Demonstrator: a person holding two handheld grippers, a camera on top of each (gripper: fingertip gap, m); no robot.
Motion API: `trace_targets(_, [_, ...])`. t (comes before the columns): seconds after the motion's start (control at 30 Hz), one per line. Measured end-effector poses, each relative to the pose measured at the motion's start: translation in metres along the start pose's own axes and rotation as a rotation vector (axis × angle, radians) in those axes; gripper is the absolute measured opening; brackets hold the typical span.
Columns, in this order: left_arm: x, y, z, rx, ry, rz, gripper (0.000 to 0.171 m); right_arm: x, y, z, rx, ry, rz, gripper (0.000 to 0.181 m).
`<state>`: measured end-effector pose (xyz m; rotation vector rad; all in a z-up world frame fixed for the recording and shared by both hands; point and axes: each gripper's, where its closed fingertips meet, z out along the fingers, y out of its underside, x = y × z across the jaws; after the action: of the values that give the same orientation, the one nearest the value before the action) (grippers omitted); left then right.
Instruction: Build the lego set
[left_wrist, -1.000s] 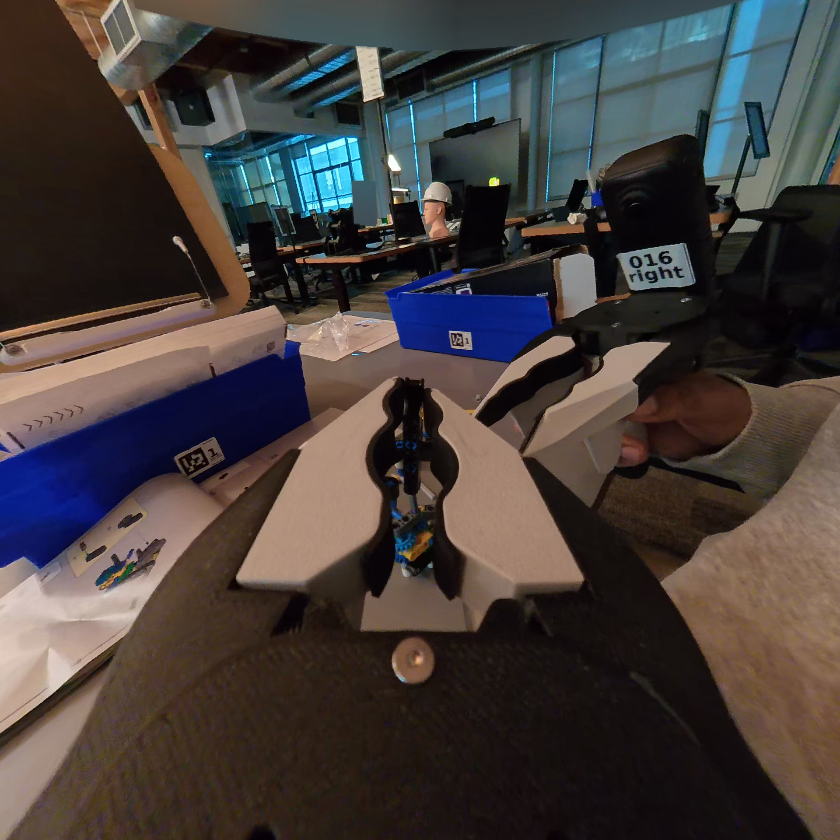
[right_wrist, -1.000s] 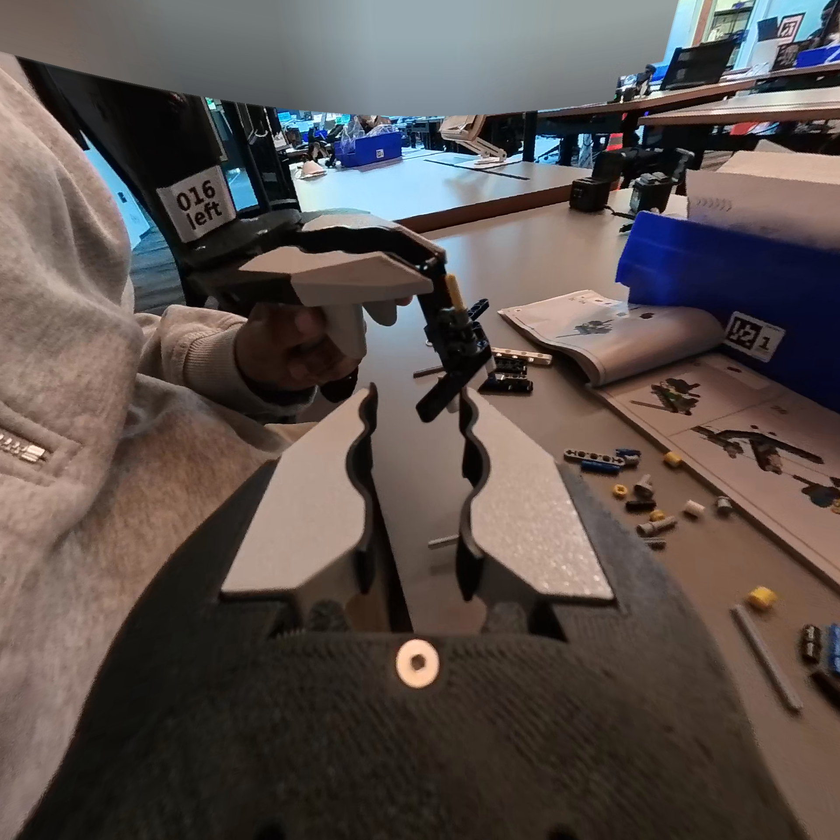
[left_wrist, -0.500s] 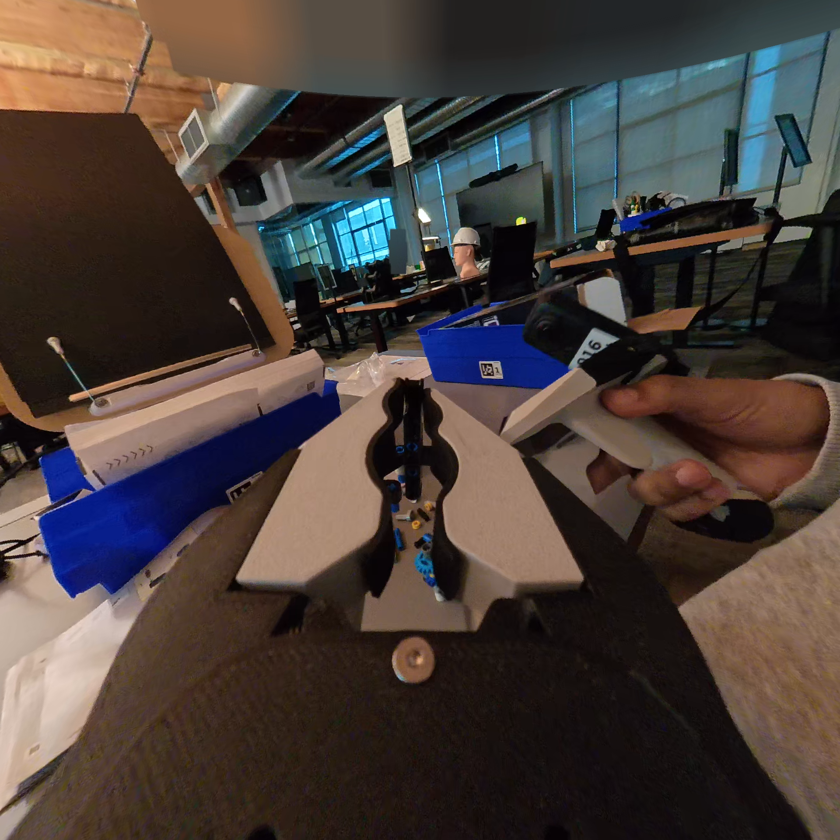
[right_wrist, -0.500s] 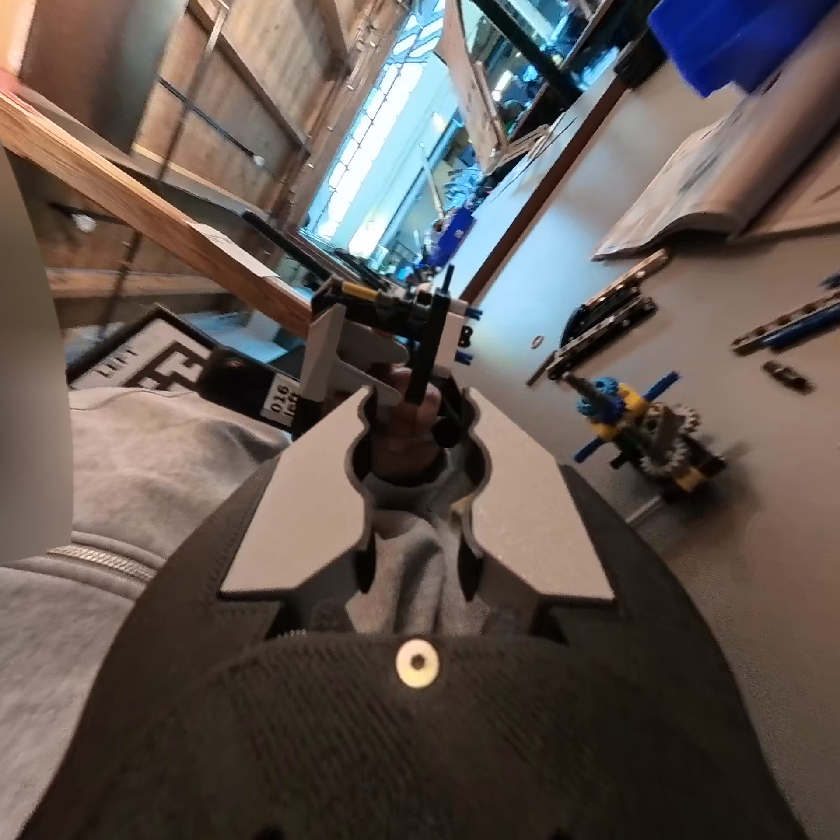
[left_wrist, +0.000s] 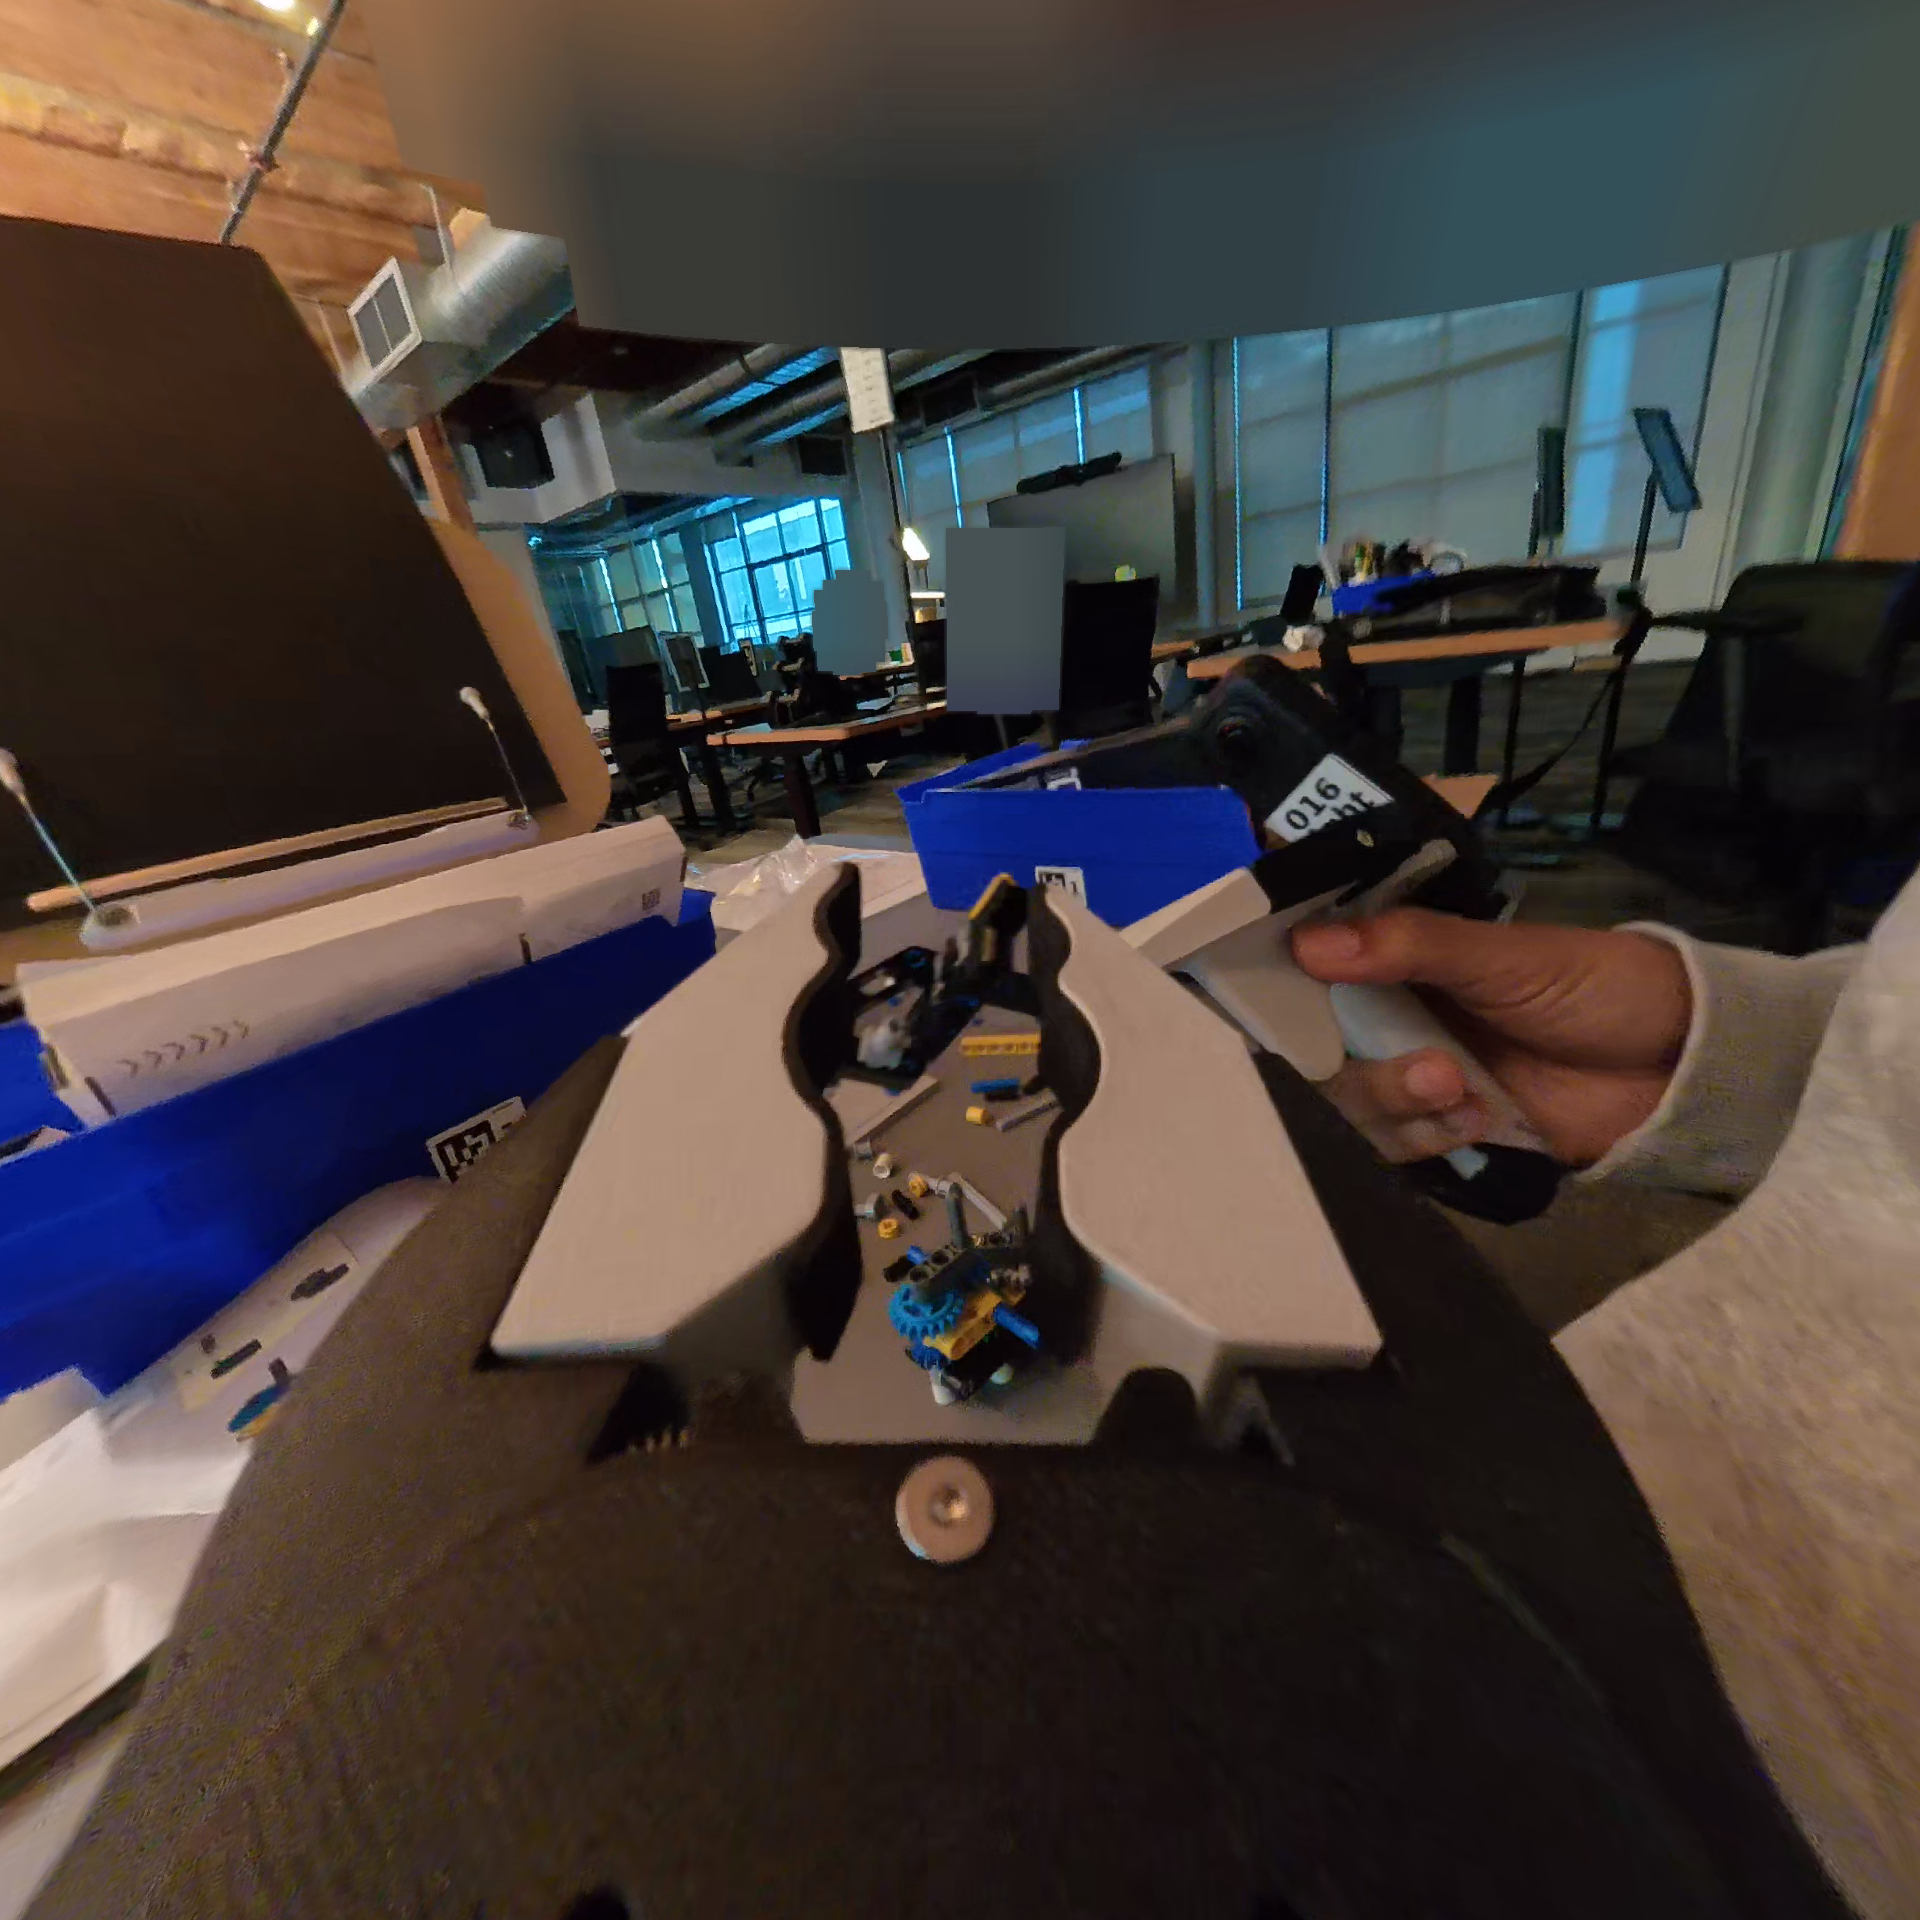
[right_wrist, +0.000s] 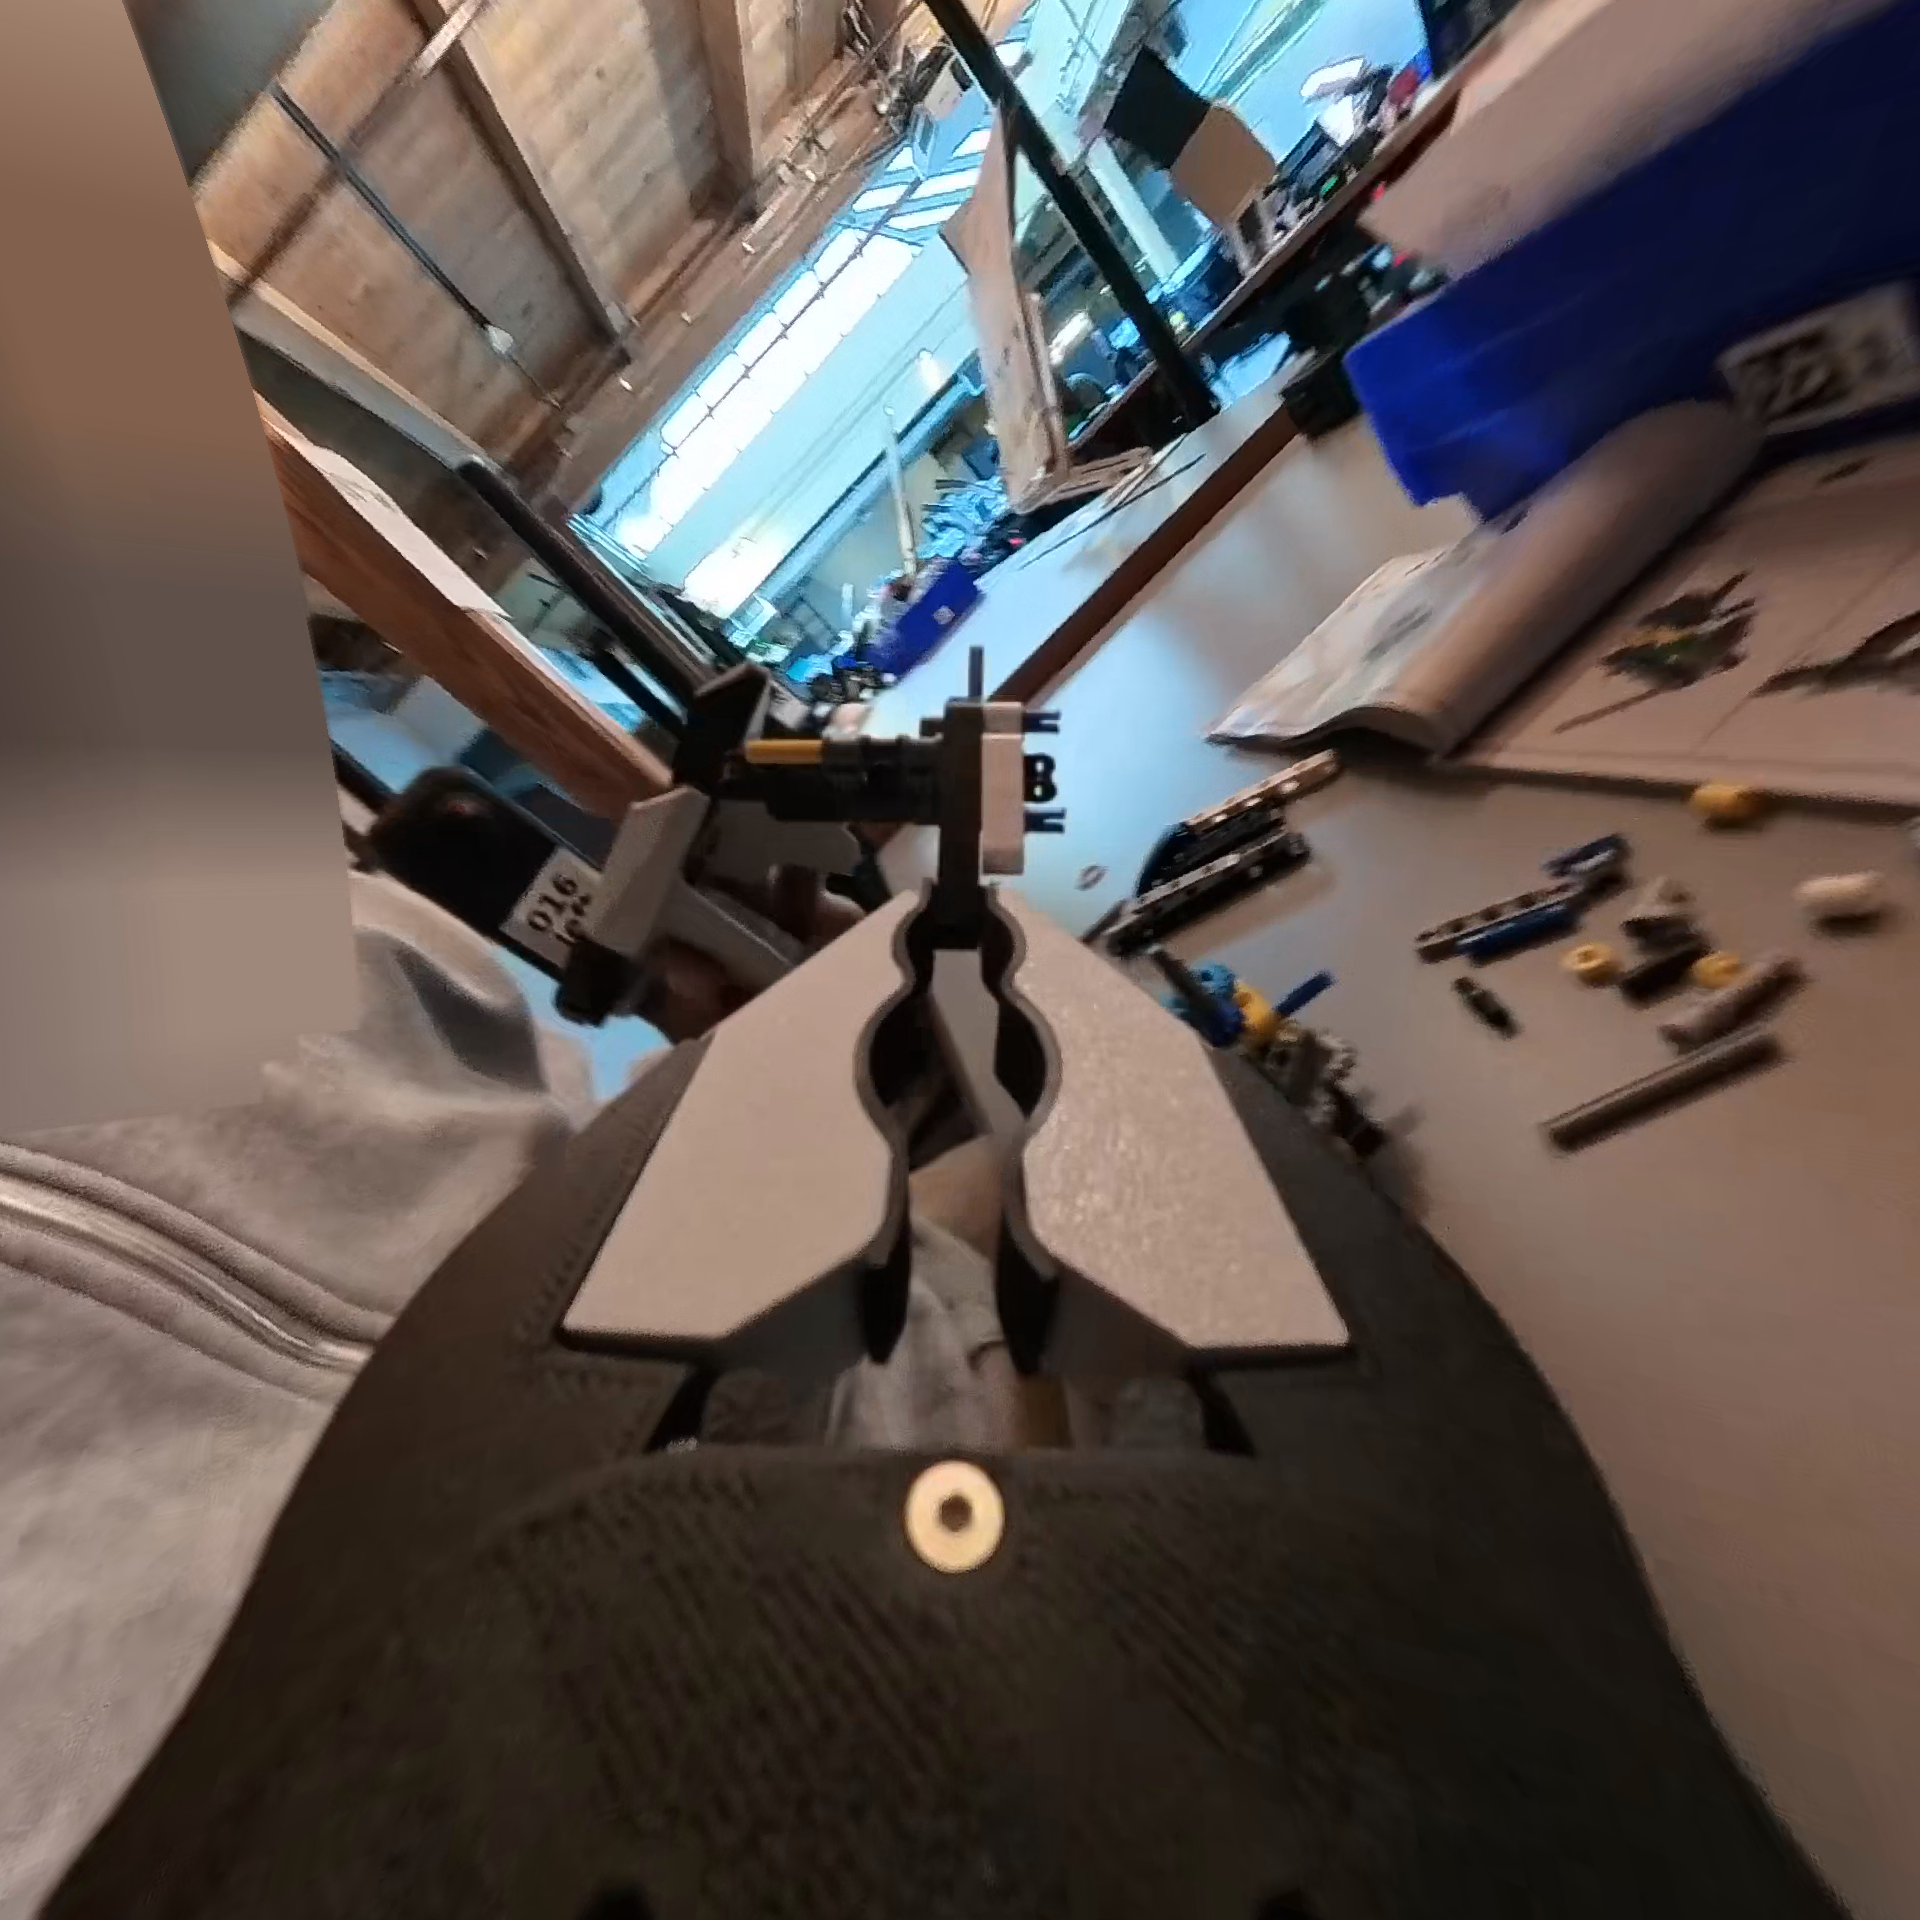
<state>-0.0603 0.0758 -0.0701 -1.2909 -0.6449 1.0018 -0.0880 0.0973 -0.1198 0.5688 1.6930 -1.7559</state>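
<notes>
A small black lego assembly (right_wrist: 914, 774) with a yellow axle and blue pins is held up above the table. My right gripper (right_wrist: 956, 909) is shut on its black beam. My left gripper (left_wrist: 940, 904) is open, and the assembly (left_wrist: 977, 940) sits between its fingertips, close to the right finger. In the right wrist view the left gripper (right_wrist: 717, 769) stands spread around the yellow-axle end. In the left wrist view the right gripper (left_wrist: 1205, 920) comes in from the right, its tips hidden behind my finger. A gear sub-build (left_wrist: 956, 1309) with a blue gear lies on the table (right_wrist: 1558, 1299); it also shows in the right wrist view (right_wrist: 1236, 1008).
Several loose pins, axles and beams (right_wrist: 1621, 935) lie scattered on the table, also seen between my left fingers (left_wrist: 935, 1174). An open instruction booklet (right_wrist: 1455, 644) lies beyond them. Blue bins (left_wrist: 1070, 842) (left_wrist: 312, 1122) stand behind and to the left. A person's hand (left_wrist: 1486, 1039) holds the right gripper. My right fingertips sit around 7 centimeters from my left ones.
My left gripper has opened around the assembly. My right gripper has turned, moved in and shut on the assembly's black beam.
</notes>
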Motion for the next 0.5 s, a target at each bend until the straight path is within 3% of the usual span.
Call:
trace_targets(0.13, [-0.016,0.000,-0.004,0.019,0.017,-0.162,0.041,0.011,-0.012,-0.018,-0.018,0.095,-0.201,0.006])
trace_targets(0.23, [-0.022,0.011,-0.003,-0.022,0.072,-0.300,0.043,0.008,-0.011,-0.025,-0.068,0.086,-0.330,0.006])
trace_targets(0.37, [-0.023,0.028,-0.001,-0.099,0.188,-0.520,0.055,0.004,-0.003,-0.028,-0.122,0.066,-0.488,0.006])
trace_targets(0.5, [-0.013,0.040,-0.001,-0.142,0.335,-0.747,0.061,-0.002,-0.002,-0.025,-0.086,0.027,-0.543,0.007])
